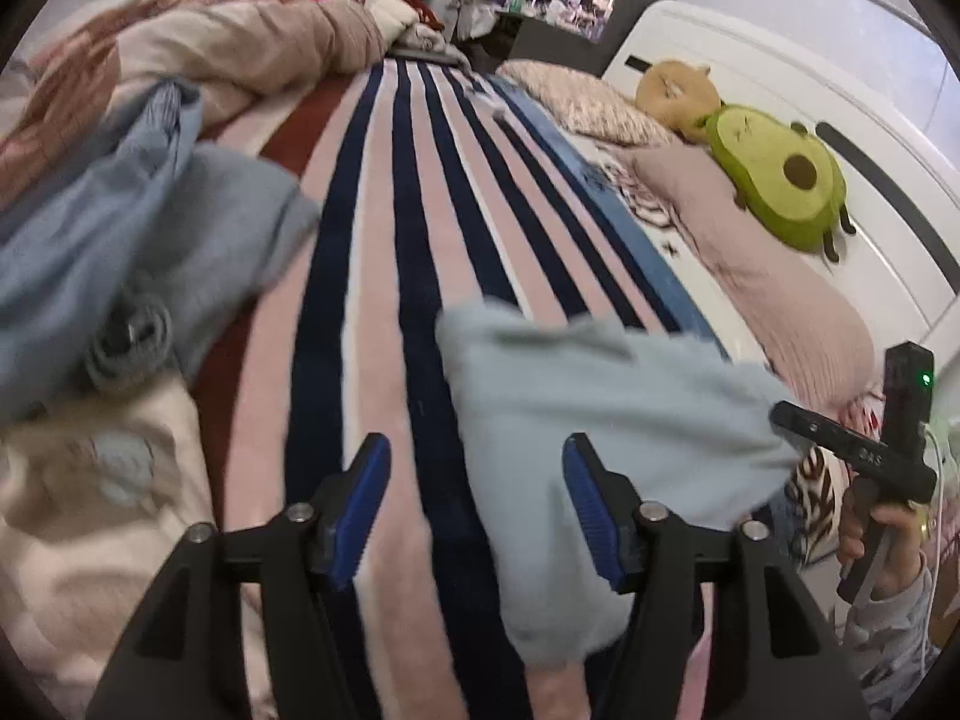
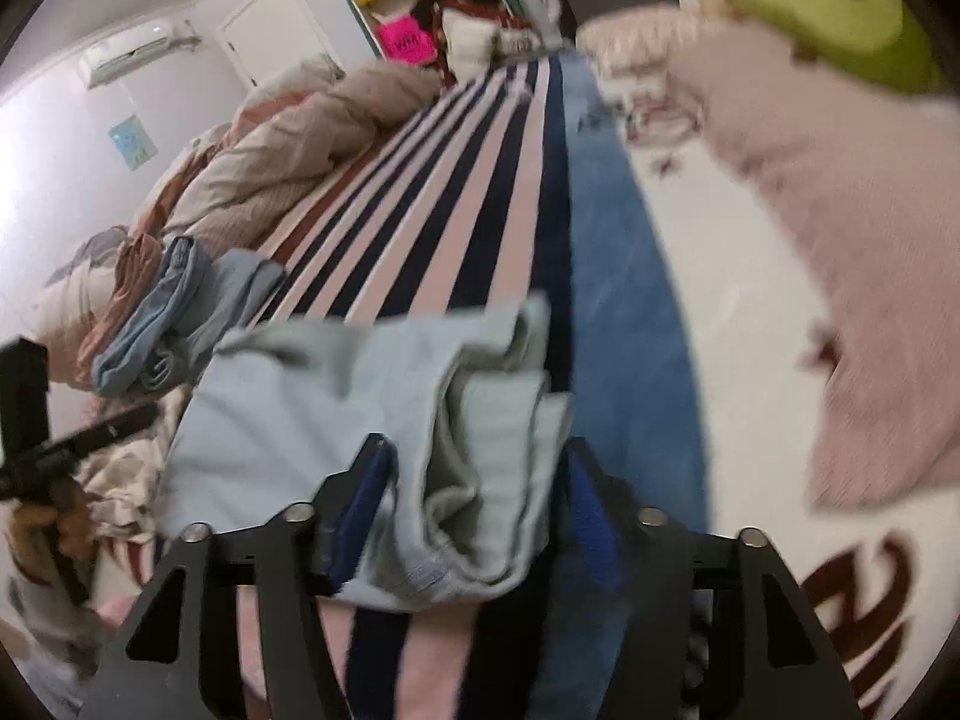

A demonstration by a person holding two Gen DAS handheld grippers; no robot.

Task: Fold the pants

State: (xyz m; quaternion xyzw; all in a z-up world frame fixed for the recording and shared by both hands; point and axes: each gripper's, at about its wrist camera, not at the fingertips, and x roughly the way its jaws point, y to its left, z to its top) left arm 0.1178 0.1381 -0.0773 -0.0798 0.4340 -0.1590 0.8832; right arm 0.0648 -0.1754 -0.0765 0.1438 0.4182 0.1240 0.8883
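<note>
Pale-blue pants (image 2: 360, 420) lie bundled on the bed just ahead of your right tool (image 2: 474, 504); left tool (image 1: 474, 510) beside them. Both gape, gripping nothing. Loose layers may slump if nudged.

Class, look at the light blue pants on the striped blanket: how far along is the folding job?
Done: the light blue pants lie folded in layers on the striped blanket. In hand: nothing; the left gripper and right gripper have open jaws. Left: perhaps tidying, and the blue clothes pile beside them.
</note>
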